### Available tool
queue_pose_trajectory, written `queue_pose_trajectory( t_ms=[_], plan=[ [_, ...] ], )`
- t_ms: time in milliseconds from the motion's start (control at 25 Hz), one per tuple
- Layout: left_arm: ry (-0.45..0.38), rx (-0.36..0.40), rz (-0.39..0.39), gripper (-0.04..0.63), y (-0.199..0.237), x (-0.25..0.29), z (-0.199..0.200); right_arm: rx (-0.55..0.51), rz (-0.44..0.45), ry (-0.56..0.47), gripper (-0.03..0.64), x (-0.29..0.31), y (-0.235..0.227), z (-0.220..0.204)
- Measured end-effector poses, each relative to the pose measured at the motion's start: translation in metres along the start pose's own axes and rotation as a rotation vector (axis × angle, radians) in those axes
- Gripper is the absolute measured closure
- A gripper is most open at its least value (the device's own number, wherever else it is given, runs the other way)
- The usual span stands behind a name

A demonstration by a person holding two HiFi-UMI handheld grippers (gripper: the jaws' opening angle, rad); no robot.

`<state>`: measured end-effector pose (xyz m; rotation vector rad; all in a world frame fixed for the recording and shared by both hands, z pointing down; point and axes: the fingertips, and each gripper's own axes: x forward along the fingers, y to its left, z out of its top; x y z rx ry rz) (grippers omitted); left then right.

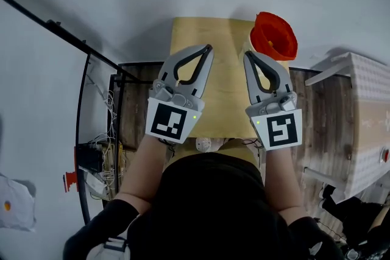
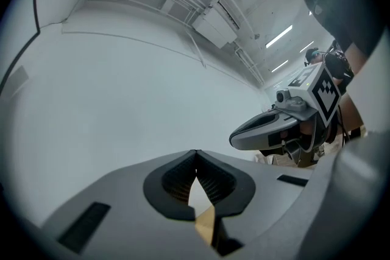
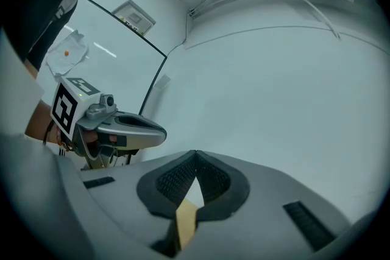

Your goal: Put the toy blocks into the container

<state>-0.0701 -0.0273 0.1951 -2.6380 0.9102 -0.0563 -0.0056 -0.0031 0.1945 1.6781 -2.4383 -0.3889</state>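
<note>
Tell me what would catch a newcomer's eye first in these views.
The bright red container at the far right corner of the wooden table stands out first. Next come the left gripper and right gripper, held side by side above the table, both with jaws shut and nothing between them. No toy blocks show in any view.

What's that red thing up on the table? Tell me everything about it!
It is a round, bright orange-red container, smooth like plastic, wide open at the top, with a thin rim and sloping walls. It stands at the far right corner of the pale wooden table. No blocks show inside it, and only the table seems to touch it.
</note>
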Motion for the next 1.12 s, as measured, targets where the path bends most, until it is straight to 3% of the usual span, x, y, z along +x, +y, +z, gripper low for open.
queue_pose_trajectory(
  t_ms=[280, 1120],
  plan=[
    [-0.019, 0.012, 0.020, 0.584, -0.008, -0.022, 0.013, -0.072, 0.016, -0.040, 0.589, -0.006, 0.019, 0.015],
    [-0.035, 0.009, 0.006, 0.584, -0.023, -0.016, 0.023, -0.069, 0.021, -0.047, 0.589, -0.016, 0.020, 0.015]
  ],
)
